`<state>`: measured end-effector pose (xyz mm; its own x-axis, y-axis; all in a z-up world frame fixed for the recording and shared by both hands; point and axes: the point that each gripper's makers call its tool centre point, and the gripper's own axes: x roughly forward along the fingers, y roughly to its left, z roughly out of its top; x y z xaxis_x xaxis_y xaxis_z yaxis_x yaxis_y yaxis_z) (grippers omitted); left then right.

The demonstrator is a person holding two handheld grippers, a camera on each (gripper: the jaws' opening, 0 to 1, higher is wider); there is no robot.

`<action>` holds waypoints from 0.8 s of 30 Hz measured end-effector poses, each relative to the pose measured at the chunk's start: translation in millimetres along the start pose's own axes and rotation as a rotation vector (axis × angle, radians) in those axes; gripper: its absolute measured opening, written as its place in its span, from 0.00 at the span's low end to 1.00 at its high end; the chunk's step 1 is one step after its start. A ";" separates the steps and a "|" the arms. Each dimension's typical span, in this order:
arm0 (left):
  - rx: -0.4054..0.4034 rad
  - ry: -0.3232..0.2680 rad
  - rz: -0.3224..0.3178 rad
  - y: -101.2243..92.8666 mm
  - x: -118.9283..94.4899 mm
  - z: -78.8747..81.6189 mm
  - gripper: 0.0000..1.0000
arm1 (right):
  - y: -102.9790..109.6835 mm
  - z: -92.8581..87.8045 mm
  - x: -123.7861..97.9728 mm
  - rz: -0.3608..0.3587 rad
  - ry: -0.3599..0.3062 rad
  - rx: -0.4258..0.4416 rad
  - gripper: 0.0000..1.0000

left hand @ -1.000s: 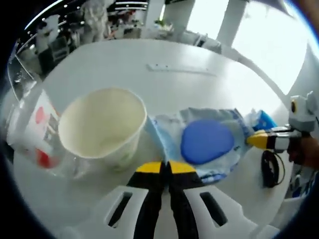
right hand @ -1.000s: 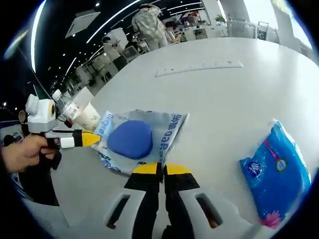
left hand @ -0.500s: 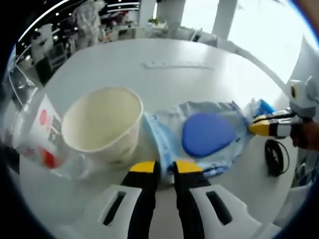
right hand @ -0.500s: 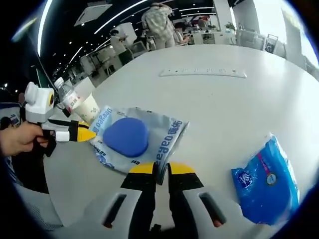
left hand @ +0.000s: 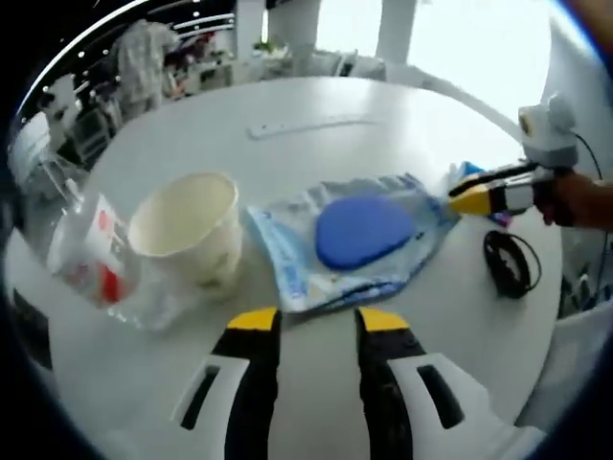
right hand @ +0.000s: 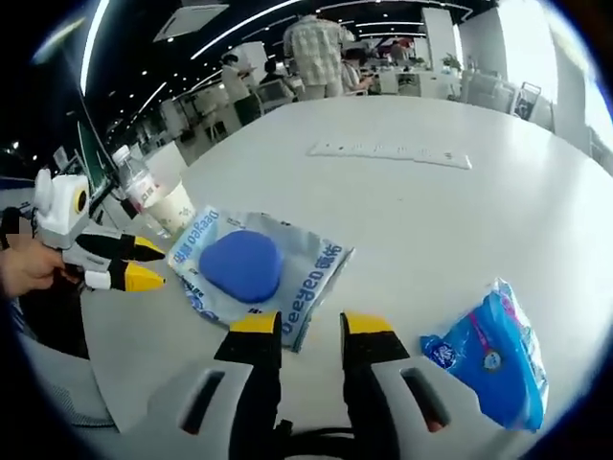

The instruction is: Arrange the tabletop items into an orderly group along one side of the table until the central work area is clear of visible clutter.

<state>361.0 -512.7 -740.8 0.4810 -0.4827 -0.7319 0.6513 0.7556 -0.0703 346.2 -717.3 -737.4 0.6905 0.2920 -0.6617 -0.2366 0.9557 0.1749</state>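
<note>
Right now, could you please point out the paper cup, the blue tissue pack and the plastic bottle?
paper cup (left hand: 188, 230), left gripper view, outer wall.
blue tissue pack (right hand: 496, 356), right gripper view, middle.
plastic bottle (left hand: 94, 251), left gripper view, label.

We see a round white table (left hand: 316, 144) carrying a cream paper cup (left hand: 188, 228), a clear plastic bottle with a red-and-white label (left hand: 93, 260) lying beside it, a silvery wipes pouch with a blue oval lid (left hand: 352, 235), a coiled black cable (left hand: 506, 264), a long pale strip (right hand: 390, 151), and a blue tissue packet (right hand: 491, 353).

left view: near, facing table (left hand: 316, 105) | right view: opposite | shared: pouch (left hand: 350, 240)
</note>
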 end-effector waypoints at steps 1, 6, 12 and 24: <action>-0.001 -0.007 0.002 -0.9 -3.2 0.2 0.28 | -0.4 0.5 -1.3 -0.003 0.001 -0.010 0.27; -0.011 -0.090 -0.003 -8.7 -24.6 14.8 0.33 | 1.6 3.0 -8.6 0.005 0.009 -0.079 0.34; 0.050 -0.139 0.016 -10.6 -52.1 22.1 0.38 | 1.5 11.5 -18.5 0.013 0.025 -0.138 0.41; 0.094 -0.164 0.017 -16.1 -109.0 10.2 0.52 | -14.6 18.1 -38.1 0.018 0.078 -0.241 0.51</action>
<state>304.1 -476.8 -653.0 0.5768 -0.5418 -0.6114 0.6906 0.7232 0.0107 335.7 -741.7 -701.5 0.6319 0.2966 -0.7160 -0.4113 0.9114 0.0145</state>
